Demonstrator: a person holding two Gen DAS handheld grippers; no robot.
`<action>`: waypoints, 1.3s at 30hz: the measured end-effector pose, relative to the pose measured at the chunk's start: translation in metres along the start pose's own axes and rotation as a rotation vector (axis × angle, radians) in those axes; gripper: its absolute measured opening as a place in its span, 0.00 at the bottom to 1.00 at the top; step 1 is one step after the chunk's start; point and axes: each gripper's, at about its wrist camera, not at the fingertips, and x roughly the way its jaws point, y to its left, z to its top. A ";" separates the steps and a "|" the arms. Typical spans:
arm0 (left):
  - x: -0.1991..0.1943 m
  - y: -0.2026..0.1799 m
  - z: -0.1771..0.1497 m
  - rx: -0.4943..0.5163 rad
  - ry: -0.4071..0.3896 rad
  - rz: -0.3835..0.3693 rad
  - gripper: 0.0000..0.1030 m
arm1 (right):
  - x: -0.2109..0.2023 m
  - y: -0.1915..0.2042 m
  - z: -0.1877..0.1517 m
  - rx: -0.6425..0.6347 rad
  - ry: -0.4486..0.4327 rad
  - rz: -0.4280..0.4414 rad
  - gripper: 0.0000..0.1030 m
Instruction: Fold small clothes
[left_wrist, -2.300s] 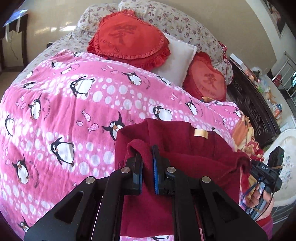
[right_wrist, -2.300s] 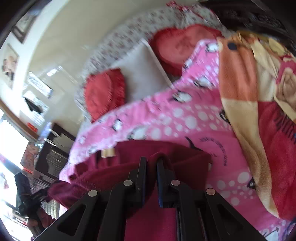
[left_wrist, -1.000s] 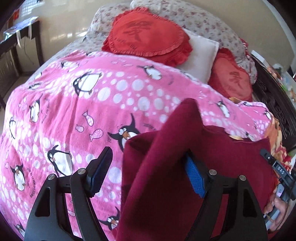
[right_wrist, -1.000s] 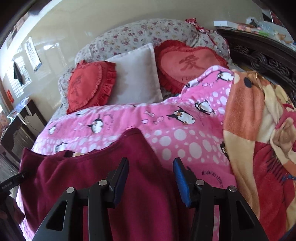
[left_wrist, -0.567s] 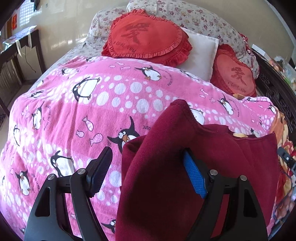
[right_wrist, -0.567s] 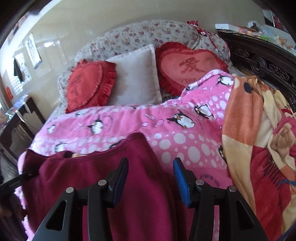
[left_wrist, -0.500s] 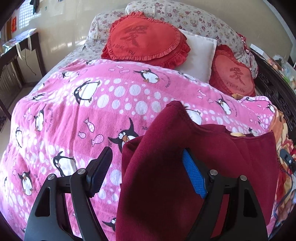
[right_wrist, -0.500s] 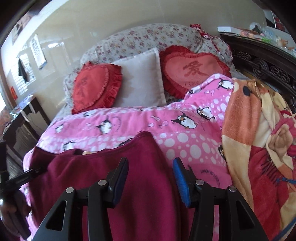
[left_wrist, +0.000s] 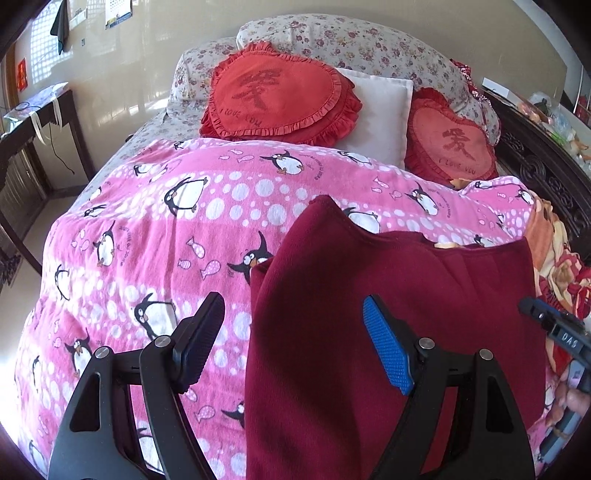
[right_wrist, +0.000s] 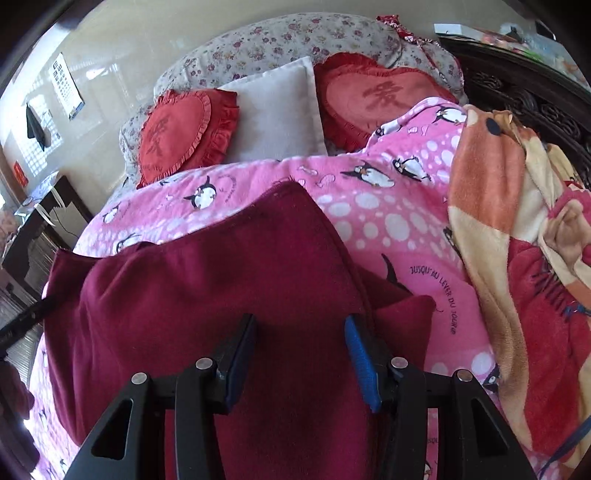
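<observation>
A dark red garment (left_wrist: 406, 288) lies folded on the pink penguin blanket (left_wrist: 147, 229), its near edge towards me and a tan neck label (left_wrist: 447, 244) at the far edge. My left gripper (left_wrist: 293, 347) hangs open over the garment's left edge, with its pads clear of the cloth. In the right wrist view the garment (right_wrist: 221, 280) spreads left across the blanket (right_wrist: 388, 221). My right gripper (right_wrist: 301, 362) stands open above its right part and holds nothing. The right gripper's tip (left_wrist: 554, 328) shows at the left view's right edge.
Two red heart cushions (left_wrist: 280, 99) (left_wrist: 450, 144) and a white pillow (left_wrist: 380, 107) lean at the bed's head. An orange and red blanket (right_wrist: 498, 221) is bunched to the right. A dark carved bed frame (right_wrist: 517, 92) runs along the right, and a dark side table (left_wrist: 33, 122) stands at the left.
Both grippers were shut on the garment's folded edge at first and have let go. Over the last second they stayed open and drew back a little. The garment lies still.
</observation>
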 end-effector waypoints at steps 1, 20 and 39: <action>-0.002 0.002 -0.003 -0.005 0.003 -0.003 0.77 | -0.006 0.003 0.000 -0.001 -0.011 0.013 0.46; 0.005 0.054 -0.079 -0.134 0.130 -0.023 0.77 | 0.064 0.191 0.020 -0.188 0.154 0.395 0.50; 0.001 0.061 -0.082 -0.138 0.111 -0.065 0.77 | 0.093 0.269 0.030 -0.226 0.171 0.306 0.11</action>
